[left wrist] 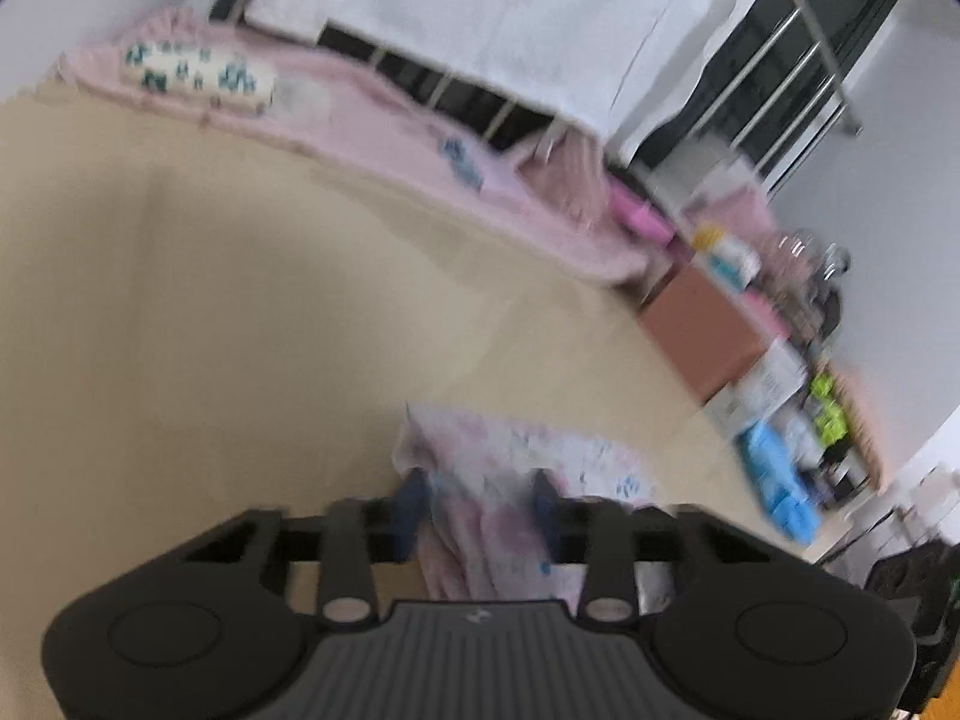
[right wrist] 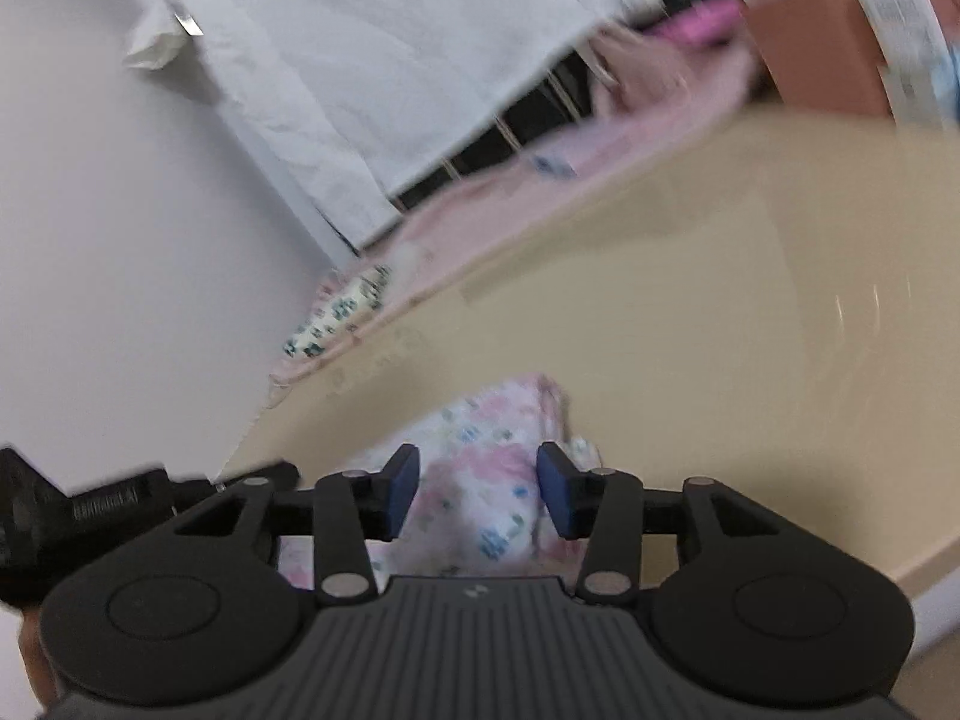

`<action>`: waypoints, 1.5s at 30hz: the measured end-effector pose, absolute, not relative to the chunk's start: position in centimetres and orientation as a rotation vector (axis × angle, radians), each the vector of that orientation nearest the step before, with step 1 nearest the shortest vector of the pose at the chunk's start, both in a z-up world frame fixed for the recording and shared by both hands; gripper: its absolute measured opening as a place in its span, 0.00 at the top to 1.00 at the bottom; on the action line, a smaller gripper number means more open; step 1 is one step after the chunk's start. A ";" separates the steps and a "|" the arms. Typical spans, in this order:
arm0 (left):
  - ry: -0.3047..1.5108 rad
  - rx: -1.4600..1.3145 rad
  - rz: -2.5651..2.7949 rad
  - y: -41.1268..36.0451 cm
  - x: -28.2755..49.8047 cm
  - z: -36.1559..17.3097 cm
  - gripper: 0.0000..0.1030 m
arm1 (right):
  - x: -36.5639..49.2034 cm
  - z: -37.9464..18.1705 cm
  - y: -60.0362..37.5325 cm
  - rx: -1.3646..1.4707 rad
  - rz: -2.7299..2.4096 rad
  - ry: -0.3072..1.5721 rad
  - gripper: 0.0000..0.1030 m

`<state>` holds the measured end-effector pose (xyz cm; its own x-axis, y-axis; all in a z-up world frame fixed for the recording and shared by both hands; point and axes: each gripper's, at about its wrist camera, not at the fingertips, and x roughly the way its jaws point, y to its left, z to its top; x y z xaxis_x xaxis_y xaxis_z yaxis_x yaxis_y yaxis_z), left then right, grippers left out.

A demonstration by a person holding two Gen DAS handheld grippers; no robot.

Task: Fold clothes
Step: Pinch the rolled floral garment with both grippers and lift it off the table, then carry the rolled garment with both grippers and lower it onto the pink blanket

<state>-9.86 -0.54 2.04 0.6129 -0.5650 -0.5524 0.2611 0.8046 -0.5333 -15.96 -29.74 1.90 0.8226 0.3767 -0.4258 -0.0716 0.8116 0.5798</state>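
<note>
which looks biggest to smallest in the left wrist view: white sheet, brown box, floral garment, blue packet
1. white sheet
2. floral garment, though it lies nearest the camera, so its rank is unsure
3. brown box
4. blue packet

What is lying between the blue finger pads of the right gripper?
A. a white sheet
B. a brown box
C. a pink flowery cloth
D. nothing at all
C: in the right wrist view the pink flowery cloth lies between the right gripper's blue pads.
</note>
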 end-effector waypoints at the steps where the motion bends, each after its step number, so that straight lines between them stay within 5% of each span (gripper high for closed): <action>1: 0.785 -0.432 -0.489 -0.7 -9.7 1.7 0.77 | -15.7 1.6 -29.5 0.577 0.250 0.575 0.75; 4: 0.785 -0.476 -0.490 0.1 -9.5 1.6 0.72 | -16.0 2.0 -29.6 0.588 0.245 0.576 0.74; 5: 0.784 -0.488 -0.484 0.6 -9.6 1.8 0.62 | -16.4 2.3 -29.9 0.580 0.233 0.563 0.70; 7: 0.784 -0.485 -0.478 1.5 -9.9 2.4 0.43 | -17.0 3.1 -30.4 0.547 0.202 0.546 0.53; 9: 0.806 -0.479 -0.503 1.8 -9.8 2.4 0.39 | -17.0 3.7 -30.7 0.495 0.174 0.571 0.41; 12: 0.852 -0.477 -0.541 1.4 -9.3 2.0 0.47 | -16.0 3.0 -30.9 0.525 0.232 0.637 0.42; 14: 0.885 -0.476 -0.560 0.5 -8.8 1.5 0.64 | -15.0 2.0 -30.4 0.558 0.298 0.673 0.54; 19: 0.894 -0.462 -0.571 0.7 -8.6 2.0 0.61 | -14.5 2.3 -30.3 0.559 0.310 0.680 0.58; 23: 0.908 -0.489 -0.589 2.1 -8.6 2.7 0.43 | -15.0 3.2 -31.8 0.585 0.300 0.679 0.49; 28: 0.998 -0.462 -0.644 0.2 -6.9 2.1 0.48 | -12.9 1.8 -32.0 0.629 0.364 0.745 0.49; 31: 1.006 -0.462 -0.628 -0.5 -6.3 2.0 0.59 | -11.5 1.4 -31.1 0.638 0.414 0.775 0.63; 37: 1.039 -0.544 -0.664 1.8 -6.1 1.5 0.48 | -11.6 2.3 -32.1 0.650 0.417 0.808 0.61; 39: 1.055 -0.580 -0.696 1.9 -5.6 0.8 0.55 | -11.5 2.1 -32.3 0.643 0.423 0.838 0.60; 41: 1.083 -0.594 -0.697 1.6 -5.0 0.2 0.74 | -11.0 1.6 -32.0 0.664 0.460 0.854 0.64; 45: 1.054 -0.659 -0.685 2.6 -3.7 -0.2 0.85 | -9.5 0.7 -31.3 0.714 0.496 0.878 0.80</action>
<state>-3.66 2.65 -0.21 0.3342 -0.7700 -0.5435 0.1845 0.6189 -0.7635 -9.53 -31.32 0.75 0.5526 0.6550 -0.5153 -0.1036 0.6675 0.7374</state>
